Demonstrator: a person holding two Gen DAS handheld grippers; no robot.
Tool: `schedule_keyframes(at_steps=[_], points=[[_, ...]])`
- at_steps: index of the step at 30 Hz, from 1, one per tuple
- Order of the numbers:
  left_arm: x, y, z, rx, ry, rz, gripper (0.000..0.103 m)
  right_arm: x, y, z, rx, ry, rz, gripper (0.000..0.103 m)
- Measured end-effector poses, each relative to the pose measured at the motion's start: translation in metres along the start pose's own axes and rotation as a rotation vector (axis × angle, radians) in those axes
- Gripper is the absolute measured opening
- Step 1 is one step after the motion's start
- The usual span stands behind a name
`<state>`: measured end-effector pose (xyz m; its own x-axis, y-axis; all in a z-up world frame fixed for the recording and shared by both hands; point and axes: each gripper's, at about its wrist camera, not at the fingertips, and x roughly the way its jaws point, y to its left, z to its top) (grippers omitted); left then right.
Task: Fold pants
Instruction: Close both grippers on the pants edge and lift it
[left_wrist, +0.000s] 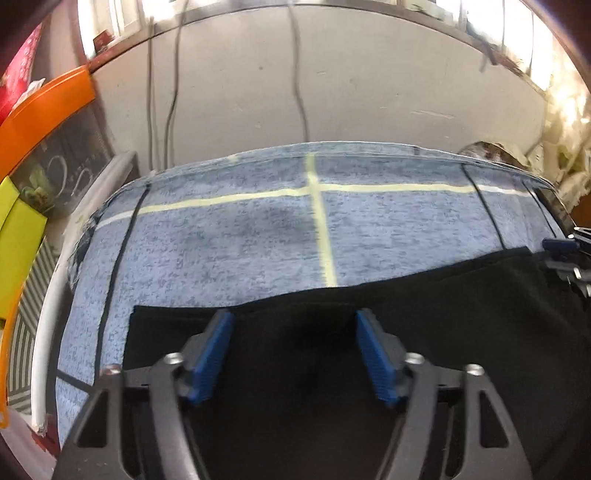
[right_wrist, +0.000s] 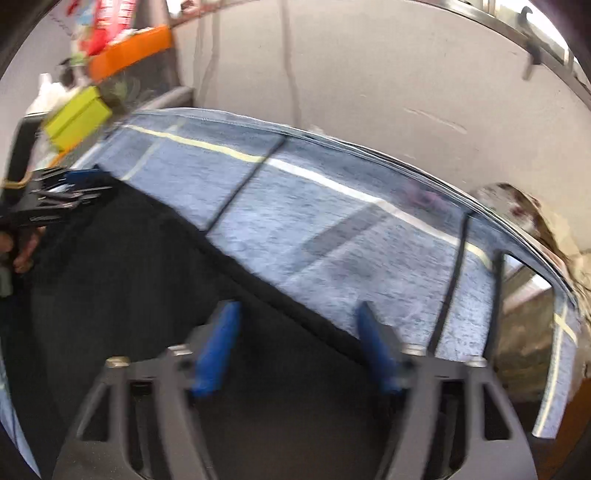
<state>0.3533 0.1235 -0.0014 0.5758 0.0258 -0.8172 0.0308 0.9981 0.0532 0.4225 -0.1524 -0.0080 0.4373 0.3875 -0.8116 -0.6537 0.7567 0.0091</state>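
The left gripper, black-framed with ribbed blue pads, is hanging over the black fabric pants with its jaws standing well apart and nothing pinched between them; only flat dark cloth is showing in the gap. The pants are lying spread on the mottled blue cloth-covered table, their far edge running just beyond the pad tips and their left corner sitting just outside the left pad. Pale yellow tape lines are crossing on the table straight ahead of the jaws, past the pants' edge. Far off to the right of these jaws, the right gripper is reaching over the pants' right end.

In the right wrist view, which is blurred, the right gripper is also showing a clear gap between its blue pads, released, with no cloth caught in it. The pants are filling the space under and to the left of these jaws, while their slanting edge is passing between the pads, so the right pad is standing over bare blue table. Well to the left of these jaws, the left gripper is poised over the pants' other end, with a person's hand gripping its handle.
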Motion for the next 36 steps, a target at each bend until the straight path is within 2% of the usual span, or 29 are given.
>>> schedule_keyframes(at_steps=[1, 2, 4, 6, 10, 14, 19, 22, 28, 31, 35, 36], points=[[-0.002, -0.005, 0.000, 0.025, -0.003, -0.009, 0.043, -0.001, 0.002, -0.001, -0.011, 0.004, -0.001, 0.021], [-0.003, -0.010, -0.001, 0.042, -0.004, -0.021, 0.036, -0.002, 0.005, -0.001, -0.023, 0.006, 0.006, 0.013], [-0.006, -0.022, -0.002, 0.081, -0.005, -0.010, 0.010, -0.003, 0.011, 0.000, -0.058, 0.003, -0.024, 0.011], [-0.007, -0.030, -0.001, 0.106, -0.006, 0.026, 0.006, -0.008, 0.013, 0.001, -0.058, -0.008, -0.044, 0.010], [-0.035, -0.028, -0.003, 0.088, -0.071, 0.032, 0.005, -0.042, 0.023, 0.004, -0.063, -0.076, -0.074, 0.010], [-0.084, -0.019, -0.010, 0.048, -0.169, 0.010, 0.005, -0.090, 0.037, -0.007, -0.068, -0.154, -0.090, 0.009], [-0.157, -0.015, -0.047, 0.005, -0.296, -0.028, 0.005, -0.154, 0.078, -0.049, -0.091, -0.250, -0.105, 0.009], [-0.185, -0.017, -0.078, -0.010, -0.333, -0.048, 0.005, -0.182, 0.107, -0.084, -0.099, -0.278, -0.117, 0.009], [-0.205, -0.025, -0.161, -0.043, -0.305, -0.105, 0.005, -0.195, 0.160, -0.165, -0.090, -0.241, -0.123, 0.009], [-0.200, -0.028, -0.199, -0.075, -0.261, -0.120, 0.005, -0.184, 0.177, -0.208, -0.031, -0.188, -0.078, 0.009], [-0.186, -0.028, -0.234, -0.122, -0.177, -0.135, 0.008, -0.156, 0.187, -0.239, 0.025, -0.094, -0.063, 0.011], [-0.185, -0.025, -0.240, -0.141, -0.165, -0.142, 0.010, -0.156, 0.189, -0.243, 0.029, -0.098, -0.067, 0.014]])
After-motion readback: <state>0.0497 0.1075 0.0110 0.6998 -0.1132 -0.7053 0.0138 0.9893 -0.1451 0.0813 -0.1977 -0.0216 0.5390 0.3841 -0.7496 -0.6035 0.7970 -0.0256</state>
